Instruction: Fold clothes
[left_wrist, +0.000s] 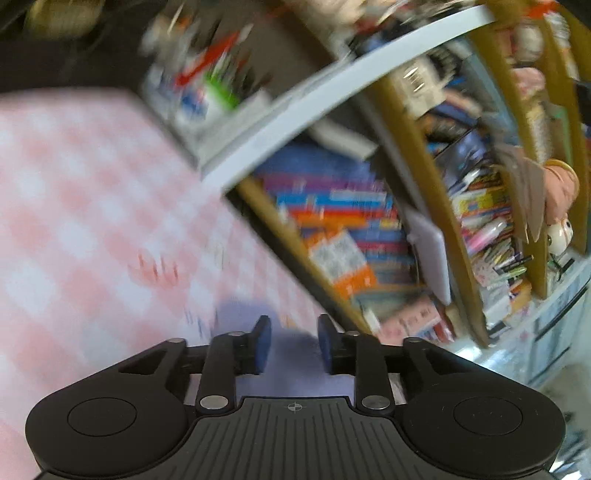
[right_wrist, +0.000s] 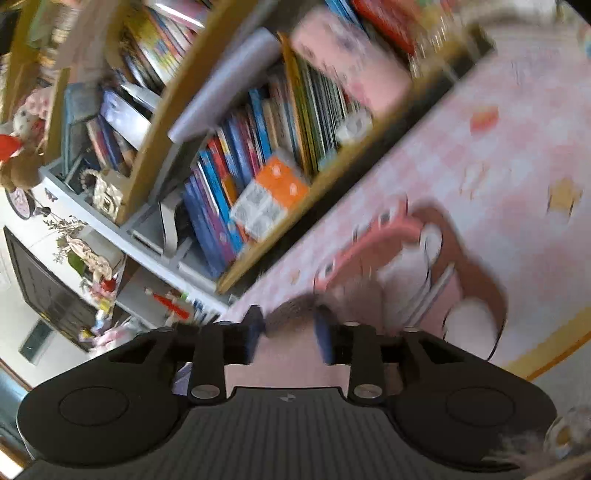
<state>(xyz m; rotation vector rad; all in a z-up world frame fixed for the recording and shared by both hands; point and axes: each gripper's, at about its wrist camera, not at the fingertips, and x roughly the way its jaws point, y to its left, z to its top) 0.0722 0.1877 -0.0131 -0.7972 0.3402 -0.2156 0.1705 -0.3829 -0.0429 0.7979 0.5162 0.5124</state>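
Observation:
Both views are blurred. In the left wrist view, my left gripper (left_wrist: 293, 343) hangs low over a pink checked cover (left_wrist: 92, 206). Its blue pads (left_wrist: 263, 343) stand apart, and pale lilac cloth (left_wrist: 291, 371) shows in the gap below them, with nothing pinched. In the right wrist view, my right gripper (right_wrist: 288, 336) is also open. Plain pale pink cloth (right_wrist: 288, 365) lies under its gap. Just beyond, to the right, lies a pink and brown printed patch (right_wrist: 413, 266). I cannot tell whether that patch belongs to a garment or to the cover.
A wooden bookshelf (left_wrist: 436, 192) crammed with colourful books (right_wrist: 236, 173) stands right behind the covered surface. A grey-white shelf board (left_wrist: 332, 107) holds pens and small items. The surface's yellow rim (right_wrist: 554, 354) runs at the lower right.

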